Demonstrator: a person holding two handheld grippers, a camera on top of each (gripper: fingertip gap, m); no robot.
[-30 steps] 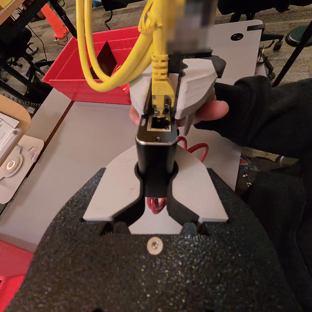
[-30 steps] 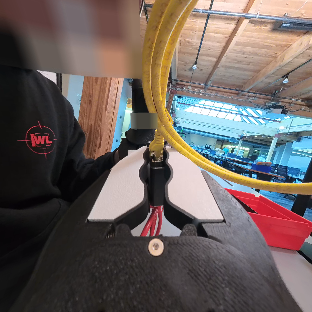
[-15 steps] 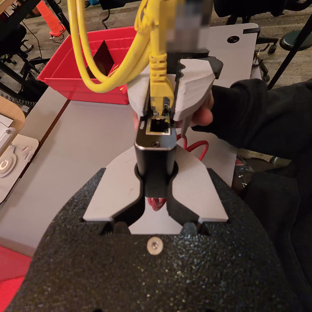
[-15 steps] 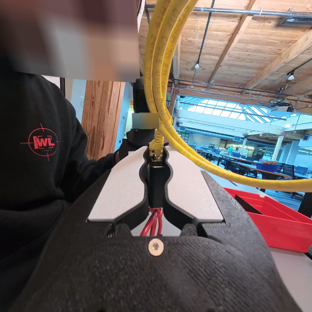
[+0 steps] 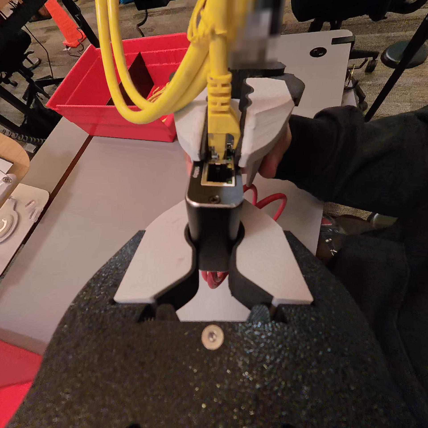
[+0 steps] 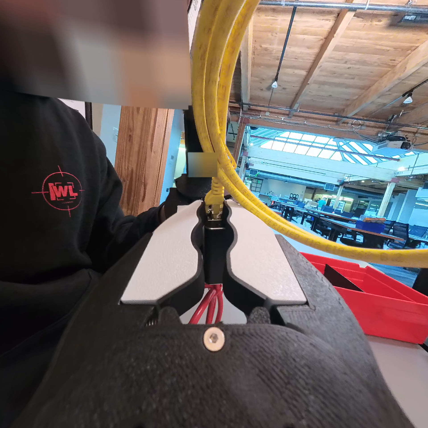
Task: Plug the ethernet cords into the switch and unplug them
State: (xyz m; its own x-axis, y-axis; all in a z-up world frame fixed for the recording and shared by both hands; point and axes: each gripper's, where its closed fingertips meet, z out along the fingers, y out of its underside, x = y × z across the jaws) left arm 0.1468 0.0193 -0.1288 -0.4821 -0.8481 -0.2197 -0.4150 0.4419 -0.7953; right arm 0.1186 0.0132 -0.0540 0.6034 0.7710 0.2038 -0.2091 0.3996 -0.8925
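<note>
Right now the work is sitting at the plugging or unplugging of one cord, and I cannot tell which. In the left wrist view, the left gripper (image 5: 214, 231) is clamping narrowly on the lower body of the black switch (image 5: 212, 215), holding it up above the grey table (image 5: 115, 185), with red cables (image 5: 266, 201) trailing beneath. The nearer port (image 5: 217, 177) is standing empty, while the yellow plug (image 5: 222, 129) is sitting at the mouth of the farther port; how deep it goes is hidden. The right gripper (image 5: 222, 120) is closing on that plug from both sides. In the right wrist view, the right gripper (image 6: 214, 208) is pinching the plug (image 6: 214, 203) between its tips, nearly shut, and the switch (image 6: 214, 254) is running down between its fingers. Whether they are pressing it too is unclear. The yellow cord (image 6: 278, 229) is looping overhead. Judging from this, the next move is calling for a straight push or pull along the port's line, with the left gripper bracing the switch against twisting.
</note>
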